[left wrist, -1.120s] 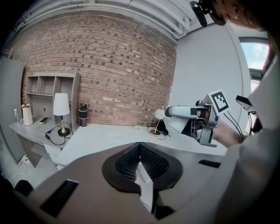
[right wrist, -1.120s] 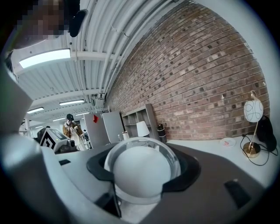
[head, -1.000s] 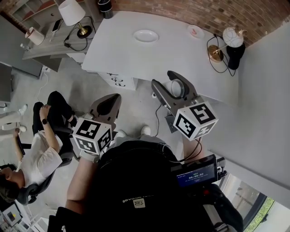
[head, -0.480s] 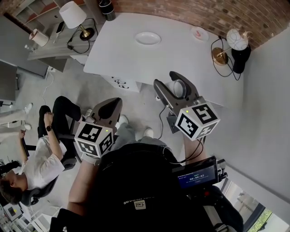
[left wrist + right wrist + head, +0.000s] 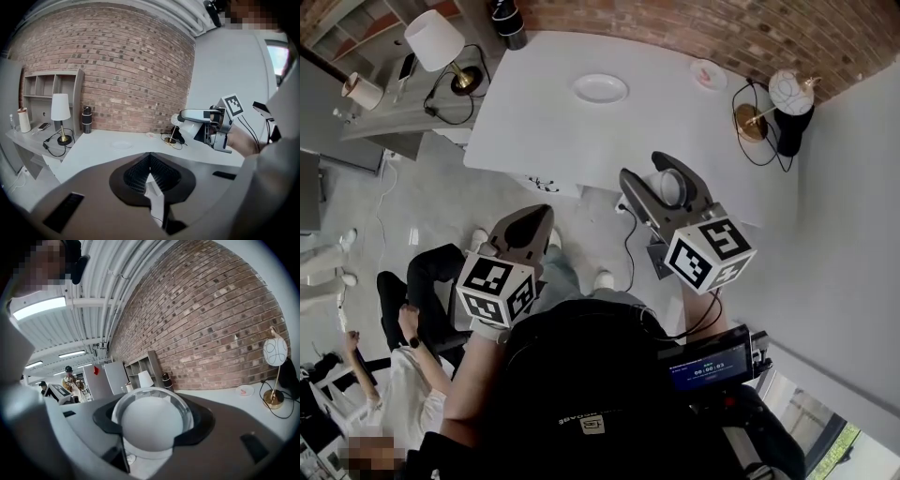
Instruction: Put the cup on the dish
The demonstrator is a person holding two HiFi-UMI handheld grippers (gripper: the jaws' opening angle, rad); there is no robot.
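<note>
A white cup [image 5: 667,186] sits between the jaws of my right gripper [image 5: 654,176], which is shut on it and held in the air over the near edge of the white table [image 5: 544,122]. In the right gripper view the cup [image 5: 151,425] fills the gap between the jaws, base toward the camera. The empty white dish [image 5: 600,88] lies toward the table's far side, well ahead of the cup; in the left gripper view this dish [image 5: 123,145] shows small. My left gripper [image 5: 528,223] hangs over the floor left of the table, shut with nothing in it [image 5: 150,169].
A small pink-marked saucer [image 5: 707,69] and a gold globe lamp [image 5: 785,80] with cables stand at the table's far right. A black bottle [image 5: 506,19] stands at its far left corner. A white lamp [image 5: 431,42] is on the side shelf. A seated person [image 5: 403,375] is at lower left.
The head view has shifted, so the seated person at the left shows lower in the frame. Both grippers keep their places, the right one still shut on the cup.
</note>
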